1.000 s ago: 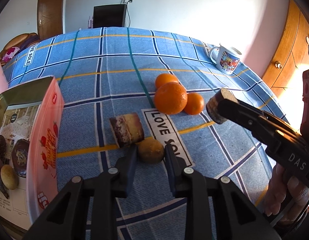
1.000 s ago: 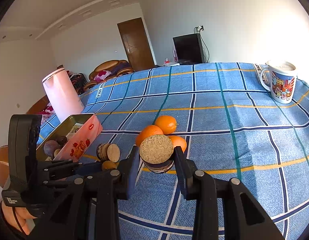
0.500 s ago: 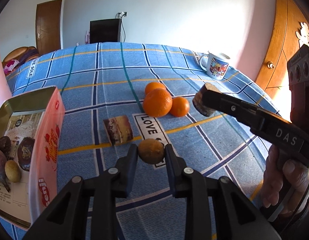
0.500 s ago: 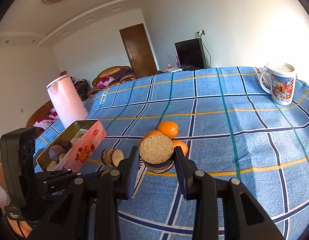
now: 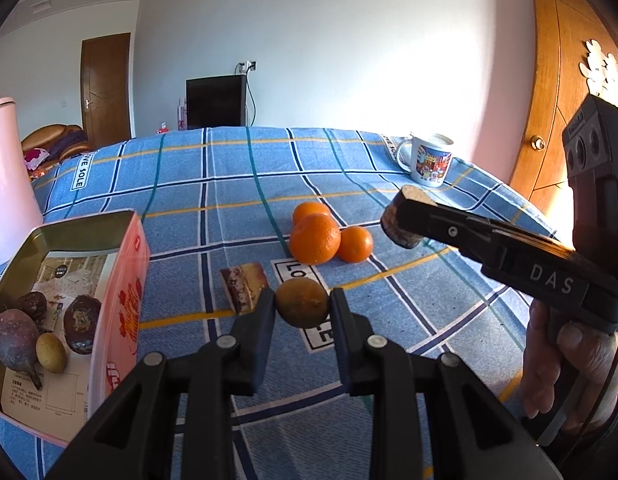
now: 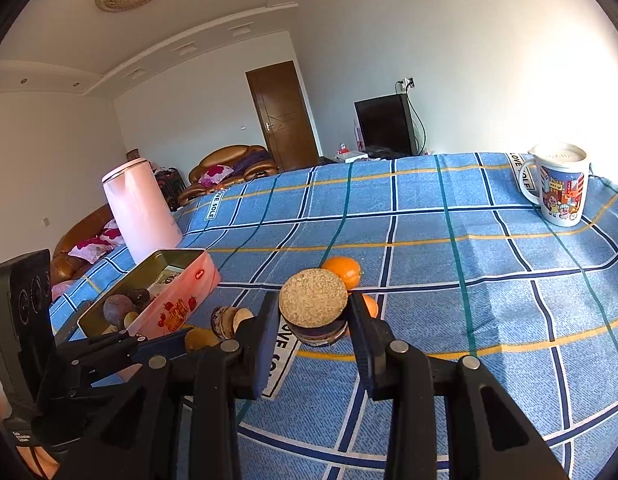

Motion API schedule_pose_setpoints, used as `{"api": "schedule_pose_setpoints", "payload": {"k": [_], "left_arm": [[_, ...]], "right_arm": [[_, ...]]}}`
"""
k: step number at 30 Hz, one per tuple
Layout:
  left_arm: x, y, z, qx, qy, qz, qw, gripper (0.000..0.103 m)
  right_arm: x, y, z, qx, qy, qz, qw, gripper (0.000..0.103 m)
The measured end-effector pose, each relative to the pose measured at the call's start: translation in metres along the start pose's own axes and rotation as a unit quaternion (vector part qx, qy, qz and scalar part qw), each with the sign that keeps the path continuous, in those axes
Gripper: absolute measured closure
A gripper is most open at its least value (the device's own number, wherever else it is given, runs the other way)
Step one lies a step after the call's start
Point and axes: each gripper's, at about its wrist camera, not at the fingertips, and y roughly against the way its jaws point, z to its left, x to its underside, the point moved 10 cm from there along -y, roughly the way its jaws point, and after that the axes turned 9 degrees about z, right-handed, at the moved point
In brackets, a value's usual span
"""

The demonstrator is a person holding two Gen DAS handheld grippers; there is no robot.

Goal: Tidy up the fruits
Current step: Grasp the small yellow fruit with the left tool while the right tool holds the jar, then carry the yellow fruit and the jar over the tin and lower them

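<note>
In the tin at 9 o'clock: some fruit | we're gripping brown fruit in left tongs, slice in right tongs | oranges left

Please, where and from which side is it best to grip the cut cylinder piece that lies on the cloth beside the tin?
Probably grip the cut cylinder piece across its two flat cut ends, coming down from above. It lies on its side beside the tin.

We're clearly in someone's home, a living room: brown leather sofa with cushions, dark TV, wooden door, and a checked blue tablecloth with a cartoon mug.
</note>
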Motion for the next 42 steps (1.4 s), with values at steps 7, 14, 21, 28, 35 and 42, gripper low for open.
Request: {"api": "schedule_pose_setpoints", "payload": {"k": [7, 14, 21, 28, 35, 42], "left_arm": [[-0.006, 0.015, 0.0, -0.013, -0.005, -0.038, 0.9992, 0.074], [-0.011, 0.025, -0.002, -0.027, -0.015, -0.065, 0.9974, 0.074], [-0.013, 0.034, -0.003, -0.036, -0.022, -0.084, 0.9956, 0.074], [-0.018, 0.046, -0.003, -0.051, -0.029, -0.112, 0.992, 0.074], [-0.021, 0.056, 0.002, -0.065, -0.032, -0.13, 0.9889, 0.074], [-0.027, 0.068, 0.037, -0.081, -0.003, -0.137, 0.9873, 0.074]], "right_arm": [[-0.003, 0.009, 0.008, 0.007, 0.021, -0.023, 0.999, 0.067], [-0.004, 0.015, 0.01, 0.006, 0.026, -0.034, 0.999, 0.067], [-0.004, 0.02, 0.014, 0.012, 0.038, -0.047, 0.998, 0.067], [-0.004, 0.027, 0.02, 0.017, 0.054, -0.061, 0.997, 0.067], [-0.005, 0.03, 0.024, 0.024, 0.064, -0.071, 0.995, 0.067], [-0.006, 0.014, 0.045, 0.005, 0.082, -0.052, 0.995, 0.067]]}}
